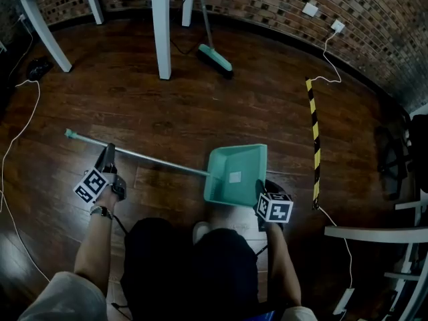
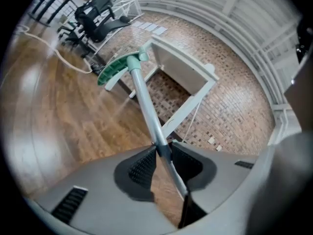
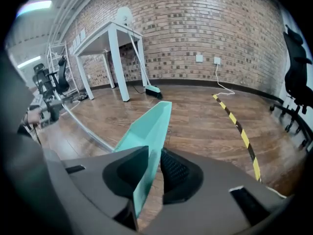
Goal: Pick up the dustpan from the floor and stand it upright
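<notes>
Clamping dustpan (image 1: pixel 234 172) inside left tongs (image 2: pixel 162 149), right tongs (image 3: pixel 154 154)

We see a mint-green dustpan (image 1: pixel 235 172) with a silver handle (image 1: pixel 147 158), a dark brown plank floor (image 1: pixel 200 105), a red-brown brick wall (image 1: pixel 267 5), yellow-and-black striped tape (image 1: pixel 315 139), white table legs (image 1: pixel 160 25) and a green-headed broom (image 1: pixel 215 57).

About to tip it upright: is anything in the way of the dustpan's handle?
Nothing visible. The left gripper grips the handle, the right gripper clamps the dustpan; the table leg and broom stand farther off.
</notes>
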{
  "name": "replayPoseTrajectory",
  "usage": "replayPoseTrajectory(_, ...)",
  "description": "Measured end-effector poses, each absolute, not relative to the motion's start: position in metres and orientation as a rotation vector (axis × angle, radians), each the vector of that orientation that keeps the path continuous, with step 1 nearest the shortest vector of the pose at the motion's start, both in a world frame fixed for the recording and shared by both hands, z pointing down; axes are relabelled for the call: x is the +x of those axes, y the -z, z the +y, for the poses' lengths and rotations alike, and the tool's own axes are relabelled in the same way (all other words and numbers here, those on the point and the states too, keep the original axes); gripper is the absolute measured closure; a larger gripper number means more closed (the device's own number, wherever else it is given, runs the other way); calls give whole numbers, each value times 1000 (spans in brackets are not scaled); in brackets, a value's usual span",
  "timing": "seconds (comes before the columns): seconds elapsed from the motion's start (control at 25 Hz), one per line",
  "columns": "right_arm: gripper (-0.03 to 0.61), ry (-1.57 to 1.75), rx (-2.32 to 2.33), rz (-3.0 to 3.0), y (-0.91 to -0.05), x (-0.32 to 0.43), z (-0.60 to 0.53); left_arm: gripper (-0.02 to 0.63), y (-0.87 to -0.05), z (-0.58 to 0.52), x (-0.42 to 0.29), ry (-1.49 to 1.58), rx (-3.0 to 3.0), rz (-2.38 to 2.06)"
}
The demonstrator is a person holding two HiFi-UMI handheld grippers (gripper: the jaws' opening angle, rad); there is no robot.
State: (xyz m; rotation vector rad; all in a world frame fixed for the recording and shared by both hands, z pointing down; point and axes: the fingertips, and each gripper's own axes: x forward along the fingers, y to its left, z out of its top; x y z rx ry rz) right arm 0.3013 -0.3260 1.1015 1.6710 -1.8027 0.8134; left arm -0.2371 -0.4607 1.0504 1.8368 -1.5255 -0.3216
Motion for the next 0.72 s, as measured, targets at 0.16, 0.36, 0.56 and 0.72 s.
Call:
replayPoseTrajectory(0.16,474,-822,1696,-1758,-1129,299,-338,497,-962,-482,-213,298,2072,-1594)
replayPoseTrajectory(0.36,459,-945,1660,-1789,-1175,282,-350,495,-869,-494,-166,158,2387,-1700)
replayPoseTrajectory(0.56,440,-892,1624,-1745,-1201,275,-356,492,-823,-488,-110,28,2584,-1787)
replayPoseTrajectory(0.72,440,-637,1618,-1806,-1169,271,-365,492,-804,-479,-67,-42,2706,-1788)
